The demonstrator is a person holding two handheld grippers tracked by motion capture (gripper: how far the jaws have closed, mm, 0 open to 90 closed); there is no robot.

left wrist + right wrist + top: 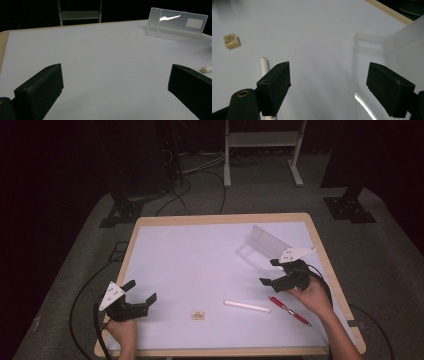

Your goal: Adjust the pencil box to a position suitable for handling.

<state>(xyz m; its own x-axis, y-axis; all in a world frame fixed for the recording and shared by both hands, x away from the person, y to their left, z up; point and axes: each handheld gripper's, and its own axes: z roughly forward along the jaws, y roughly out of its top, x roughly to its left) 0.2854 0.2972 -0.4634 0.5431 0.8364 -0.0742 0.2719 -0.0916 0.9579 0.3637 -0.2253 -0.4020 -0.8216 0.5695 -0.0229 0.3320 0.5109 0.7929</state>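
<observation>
While both sets of jaws stood spread wide and empty, the right gripper (277,272) hovered just above the surface (190,255), between the clear plastic case (387,57) on one side and the white pen (246,306) on the other. A red pen (290,310) lay just beside the right hand (314,295), and a small cream eraser (198,315) sat near the front edge. Over at the front left corner, well apart from all of these, the left gripper (142,292) waited. As I judged it, the light, open case could tip or skid if a jaw clipped its upright lid, and the round pens might roll away from a careless pinch
</observation>
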